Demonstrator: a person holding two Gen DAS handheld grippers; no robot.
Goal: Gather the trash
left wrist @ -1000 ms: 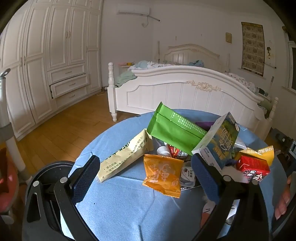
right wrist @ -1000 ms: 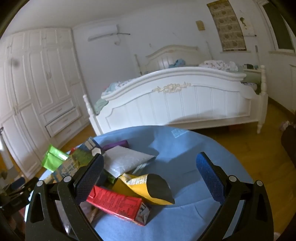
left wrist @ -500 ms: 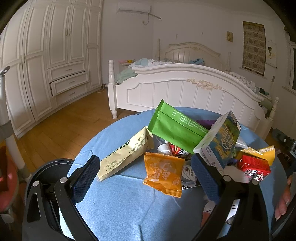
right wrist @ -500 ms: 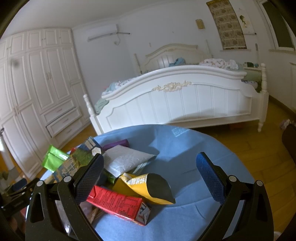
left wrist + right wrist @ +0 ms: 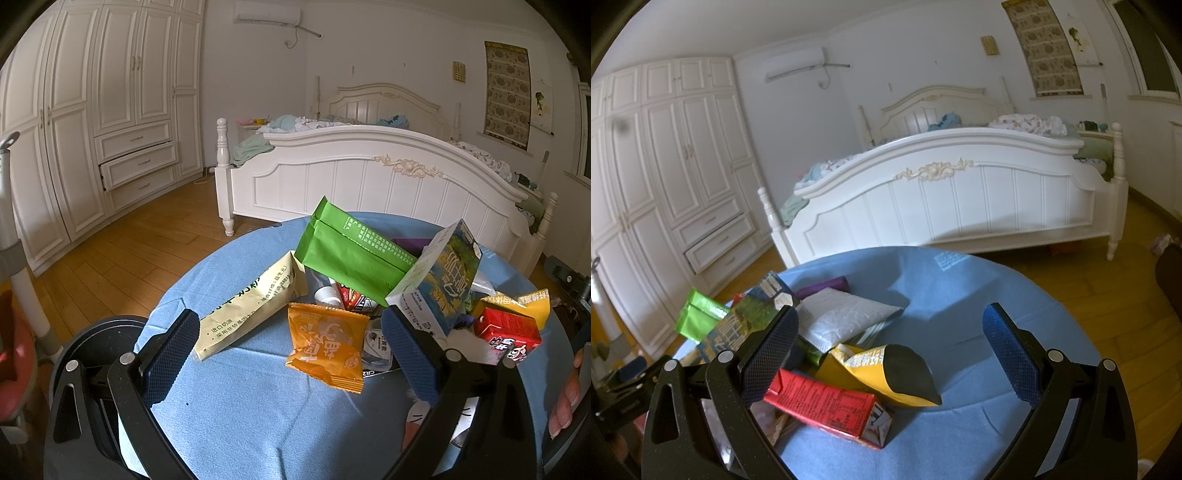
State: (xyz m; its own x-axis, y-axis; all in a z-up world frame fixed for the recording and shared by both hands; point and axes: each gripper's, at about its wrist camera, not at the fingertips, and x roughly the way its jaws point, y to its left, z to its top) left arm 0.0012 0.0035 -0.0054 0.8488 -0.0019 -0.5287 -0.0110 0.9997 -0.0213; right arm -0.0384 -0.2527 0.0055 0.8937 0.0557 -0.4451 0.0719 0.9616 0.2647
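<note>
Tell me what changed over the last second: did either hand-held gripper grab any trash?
No. Only the views shifted slightly. The left hand-held gripper and right hand-held gripper stay open and empty above the table; the orange packet and red carton lie unmoved.

Round table, light-blue cloth cover (image 5: 258, 424); wooden floor around.
Lying on cloth, left wrist view:
- orange foil snack packet (image 5: 327, 347), centre
- long cream-yellow printed pouch (image 5: 251, 308), 10 o'clock of orange packet
- red drink carton (image 5: 508, 334), 3 o'clock, on its side
Right wrist view:
- white padded plastic mailer (image 5: 846, 321)
- purple wrapper (image 5: 823, 286), 11 o'clock of mailer
- yellow pouch, black lining (image 5: 886, 373), 5 o'clock of mailer
</note>
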